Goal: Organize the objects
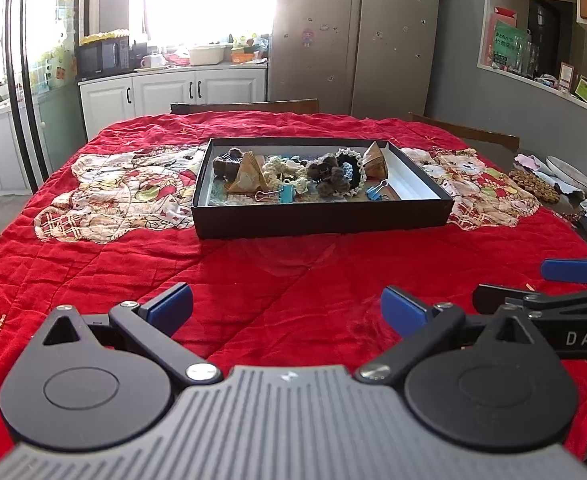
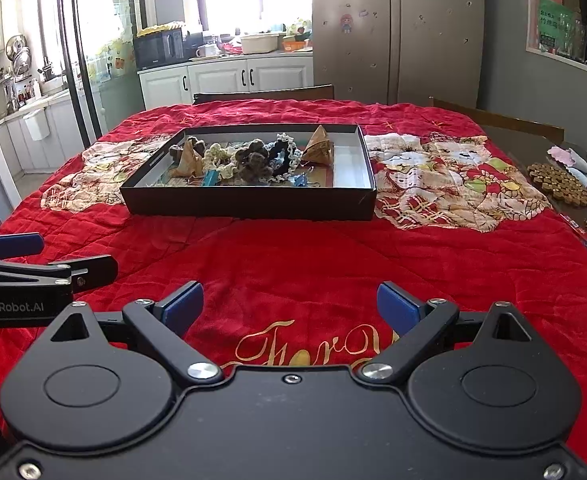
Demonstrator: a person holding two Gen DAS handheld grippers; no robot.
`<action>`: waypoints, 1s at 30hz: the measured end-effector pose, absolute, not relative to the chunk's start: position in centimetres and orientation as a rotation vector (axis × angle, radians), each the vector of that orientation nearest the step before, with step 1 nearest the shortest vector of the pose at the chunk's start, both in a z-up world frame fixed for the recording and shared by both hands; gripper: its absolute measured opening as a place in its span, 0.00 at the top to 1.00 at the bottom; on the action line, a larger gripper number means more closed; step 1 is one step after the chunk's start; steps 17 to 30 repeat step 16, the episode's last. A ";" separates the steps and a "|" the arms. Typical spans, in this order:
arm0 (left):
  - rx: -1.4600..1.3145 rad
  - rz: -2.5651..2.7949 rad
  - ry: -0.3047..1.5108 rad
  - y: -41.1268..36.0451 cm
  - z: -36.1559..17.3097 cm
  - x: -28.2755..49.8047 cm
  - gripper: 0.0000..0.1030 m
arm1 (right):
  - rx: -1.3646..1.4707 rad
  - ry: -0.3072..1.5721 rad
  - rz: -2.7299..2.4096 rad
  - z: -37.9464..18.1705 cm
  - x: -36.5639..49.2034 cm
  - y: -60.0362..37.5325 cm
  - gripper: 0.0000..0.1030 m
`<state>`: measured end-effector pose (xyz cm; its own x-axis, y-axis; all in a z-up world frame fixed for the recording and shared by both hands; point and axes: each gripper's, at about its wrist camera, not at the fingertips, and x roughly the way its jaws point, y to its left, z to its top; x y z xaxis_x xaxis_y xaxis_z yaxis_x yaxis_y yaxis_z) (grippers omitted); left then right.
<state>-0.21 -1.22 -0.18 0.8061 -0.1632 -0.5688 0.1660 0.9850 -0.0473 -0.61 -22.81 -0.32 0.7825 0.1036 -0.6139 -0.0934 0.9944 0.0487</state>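
A shallow black box (image 1: pixel 321 216) (image 2: pixel 249 204) stands mid-table on the red quilt. It holds several small items: brown pyramid pouches (image 1: pixel 247 174) (image 2: pixel 319 146), cream and dark crochet pieces (image 1: pixel 325 172) (image 2: pixel 253 160) and blue binder clips (image 1: pixel 287 193) (image 2: pixel 210 178). My left gripper (image 1: pixel 287 306) is open and empty, low over the quilt, well short of the box. My right gripper (image 2: pixel 289 304) is open and empty too, beside the left one. Each shows at the edge of the other's view, the right one (image 1: pixel 549 284) and the left one (image 2: pixel 49 258).
The red quilt (image 1: pixel 293 264) covers the table. At the right table edge lie a brown beaded mat (image 2: pixel 559 184), plates (image 1: pixel 571 174) and small clutter. Chair backs (image 2: pixel 265 92) stand behind the table. Cabinets and a fridge are beyond.
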 end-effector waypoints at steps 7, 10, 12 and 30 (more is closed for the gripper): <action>0.003 -0.178 0.626 -1.3 -0.4 -0.1 0.00 | 0.016 0.671 0.108 -0.5 -0.5 -22.7 0.09; 0.000 -0.182 0.645 -1.2 -0.7 0.1 0.00 | 0.016 0.673 0.109 -0.6 -0.5 -22.7 0.09; -0.013 -0.187 0.642 -1.1 -0.7 0.1 0.00 | 0.017 0.675 0.108 -0.7 -0.5 -22.8 0.09; 0.006 -0.182 0.603 -1.3 -0.6 -0.2 0.00 | 0.024 0.679 0.106 -0.9 -0.4 -22.9 0.09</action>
